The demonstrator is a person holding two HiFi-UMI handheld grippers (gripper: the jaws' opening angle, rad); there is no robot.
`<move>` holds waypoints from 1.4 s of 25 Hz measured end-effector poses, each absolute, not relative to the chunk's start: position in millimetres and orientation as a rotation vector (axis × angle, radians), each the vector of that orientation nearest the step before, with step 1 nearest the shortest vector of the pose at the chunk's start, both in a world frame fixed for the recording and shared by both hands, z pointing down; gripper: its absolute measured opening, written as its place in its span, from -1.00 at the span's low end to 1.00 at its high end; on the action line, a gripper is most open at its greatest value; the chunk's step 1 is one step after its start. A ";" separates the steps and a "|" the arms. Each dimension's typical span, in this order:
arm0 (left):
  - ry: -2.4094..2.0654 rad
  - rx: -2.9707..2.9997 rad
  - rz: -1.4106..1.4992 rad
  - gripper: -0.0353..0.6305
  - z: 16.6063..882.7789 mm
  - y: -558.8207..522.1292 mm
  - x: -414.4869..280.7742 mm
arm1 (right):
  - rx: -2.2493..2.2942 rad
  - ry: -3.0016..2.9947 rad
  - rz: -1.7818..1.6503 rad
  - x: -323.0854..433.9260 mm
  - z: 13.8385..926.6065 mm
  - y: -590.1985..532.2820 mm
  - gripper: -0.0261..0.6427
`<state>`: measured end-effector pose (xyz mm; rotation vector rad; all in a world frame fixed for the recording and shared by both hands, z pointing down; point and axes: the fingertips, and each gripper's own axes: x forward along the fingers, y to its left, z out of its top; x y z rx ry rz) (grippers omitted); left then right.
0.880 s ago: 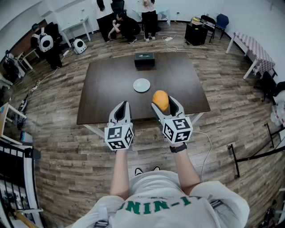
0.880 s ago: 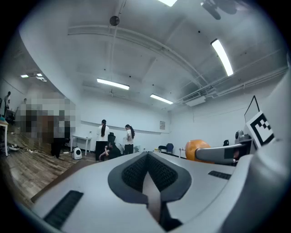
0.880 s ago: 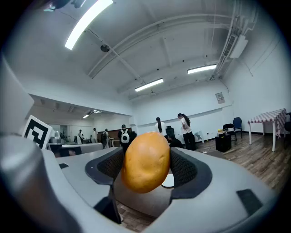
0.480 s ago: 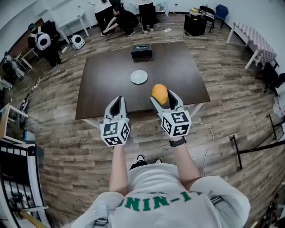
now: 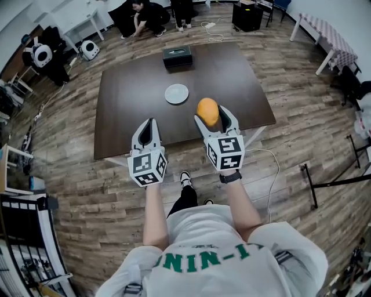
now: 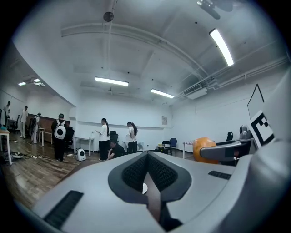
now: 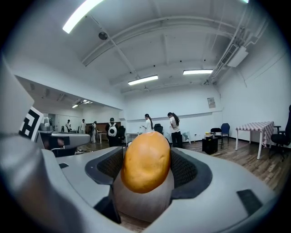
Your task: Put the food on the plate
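An orange-yellow, egg-shaped piece of food is clamped between the jaws of my right gripper, held over the near right part of the dark table. A small white round plate lies on the table, ahead and to the left of the food. My left gripper hangs over the table's near edge with its jaws shut together and nothing between them. In the left gripper view the food shows at the right, and a sliver of the plate peeks between the pads.
A black box stands at the table's far edge behind the plate. A white cable runs over the wooden floor at the right. Several people are at the far wall, with desks and chairs around the room.
The table and plate have drawn nearer in the head view as the person steps forward. Both grippers now reach further over the table's near edge. The food stays in the right gripper.
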<state>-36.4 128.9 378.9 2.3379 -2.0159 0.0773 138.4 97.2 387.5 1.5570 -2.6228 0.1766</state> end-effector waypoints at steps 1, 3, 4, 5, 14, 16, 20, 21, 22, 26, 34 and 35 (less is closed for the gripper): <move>-2.031 2.348 0.086 -0.86 378.0 116.2 -40.6 | 1.540 -2.639 0.169 131.0 386.3 86.1 0.09; -2.080 2.370 0.112 -0.86 371.9 89.4 -50.1 | 1.473 -2.703 0.153 111.8 379.9 61.6 0.09; -2.092 2.380 0.108 -0.85 367.6 75.4 -55.6 | 1.445 -2.731 0.134 101.7 374.7 48.9 0.09; -2.093 2.387 0.089 -0.86 362.8 60.8 -61.9 | 1.431 -2.745 0.101 92.1 368.5 36.2 0.09; -1.999 2.434 -0.044 -0.86 345.8 -40.7 -124.6 | 1.413 -2.736 0.148 18.4 354.6 -60.0 0.09; -1.977 2.435 -0.045 -0.86 350.6 -60.9 -137.5 | 1.425 -2.717 0.159 6.7 358.8 -80.8 0.09; -1.892 2.440 -0.037 -0.86 367.8 -88.1 -147.5 | 1.456 -2.650 0.228 -2.7 377.5 -107.0 0.09; -1.869 2.442 -0.033 -0.86 372.8 -93.9 -147.5 | 1.461 -2.633 0.247 -3.6 382.6 -112.6 0.08; -1.850 2.444 -0.027 -0.86 377.6 -100.6 -147.6 | 1.464 -2.618 0.264 -4.7 386.9 -119.1 0.08; -1.817 2.426 0.002 -0.86 396.7 -129.2 -149.0 | 1.456 -2.580 0.306 -7.2 404.0 -145.7 0.08; -1.796 2.393 0.056 -0.86 421.5 -202.3 -145.8 | 1.386 -2.538 0.401 -13.7 441.3 -217.0 0.09; -1.794 2.389 0.064 -0.86 423.5 -211.6 -145.6 | 1.372 -2.538 0.411 -16.0 444.5 -226.2 0.09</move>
